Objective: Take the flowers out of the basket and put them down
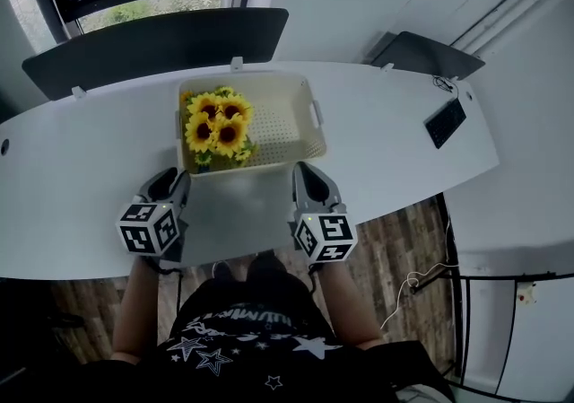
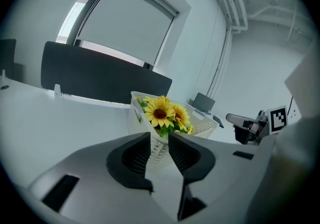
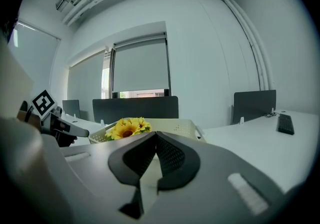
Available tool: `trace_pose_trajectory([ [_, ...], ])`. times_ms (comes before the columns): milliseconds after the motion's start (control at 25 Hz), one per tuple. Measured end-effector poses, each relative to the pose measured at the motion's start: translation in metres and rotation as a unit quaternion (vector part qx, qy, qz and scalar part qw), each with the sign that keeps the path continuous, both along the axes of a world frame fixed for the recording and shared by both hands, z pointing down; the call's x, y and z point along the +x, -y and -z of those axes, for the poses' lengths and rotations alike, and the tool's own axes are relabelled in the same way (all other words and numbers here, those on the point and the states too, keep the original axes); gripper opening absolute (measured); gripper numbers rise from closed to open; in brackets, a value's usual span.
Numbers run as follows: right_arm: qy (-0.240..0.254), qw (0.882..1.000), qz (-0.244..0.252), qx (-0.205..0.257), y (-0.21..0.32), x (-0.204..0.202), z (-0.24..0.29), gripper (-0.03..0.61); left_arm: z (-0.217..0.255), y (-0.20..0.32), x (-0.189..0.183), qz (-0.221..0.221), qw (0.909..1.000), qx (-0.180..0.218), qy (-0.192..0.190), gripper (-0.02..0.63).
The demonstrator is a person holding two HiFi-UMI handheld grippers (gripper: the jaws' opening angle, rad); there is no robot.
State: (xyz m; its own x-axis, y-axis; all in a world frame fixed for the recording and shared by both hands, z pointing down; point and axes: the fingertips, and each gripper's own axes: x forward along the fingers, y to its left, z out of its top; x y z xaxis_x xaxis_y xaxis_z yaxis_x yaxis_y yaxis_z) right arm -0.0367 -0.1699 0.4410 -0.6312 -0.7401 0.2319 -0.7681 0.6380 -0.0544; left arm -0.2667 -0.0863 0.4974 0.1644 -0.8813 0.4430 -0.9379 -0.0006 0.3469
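Note:
A bunch of yellow sunflowers (image 1: pixel 218 123) stands in the left half of a cream perforated basket (image 1: pixel 300 87) on the white table (image 1: pixel 81 168). My left gripper (image 1: pixel 177 182) rests just short of the basket's near left corner, its jaws open with nothing between them. Through its gap in the left gripper view (image 2: pixel 159 140) I see the basket (image 2: pixel 205 125) wall and the sunflowers (image 2: pixel 162 113) beyond. My right gripper (image 1: pixel 309 173) is at the basket's near right corner, shut and empty. In the right gripper view (image 3: pixel 155 134) the flowers (image 3: pixel 127 127) sit ahead to the left.
A black flat device (image 1: pixel 445 123) lies on the table's right end. Dark desk dividers (image 1: pixel 157 47) (image 1: pixel 426 53) stand along the far edge. The table's near edge runs just under both grippers, with wooden floor and a cable (image 1: pixel 417 280) below.

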Motion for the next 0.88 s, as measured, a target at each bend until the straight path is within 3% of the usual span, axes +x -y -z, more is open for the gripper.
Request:
trace_pose_trajectory([
  [280,-0.01,0.998,0.064,0.01,0.015,-0.02,0.003,0.003,0.004,0.009,-0.01,0.036,0.9993,0.002,0.003,0.103],
  [480,-0.019,0.993,0.113,0.024,0.035,-0.033,0.011,0.003,0.002,0.026,-0.013,0.054,0.9982,-0.026,0.01,0.103],
  [680,-0.045,0.983,0.18,0.017,0.049,-0.049,0.009,0.003,-0.003,0.033,-0.012,0.071,0.996,-0.045,0.032,0.103],
  [880,-0.08,0.969,0.232,-0.019,0.064,-0.063,0.001,0.004,-0.008,0.03,-0.013,0.102,0.9898,-0.082,0.056,0.098],
])
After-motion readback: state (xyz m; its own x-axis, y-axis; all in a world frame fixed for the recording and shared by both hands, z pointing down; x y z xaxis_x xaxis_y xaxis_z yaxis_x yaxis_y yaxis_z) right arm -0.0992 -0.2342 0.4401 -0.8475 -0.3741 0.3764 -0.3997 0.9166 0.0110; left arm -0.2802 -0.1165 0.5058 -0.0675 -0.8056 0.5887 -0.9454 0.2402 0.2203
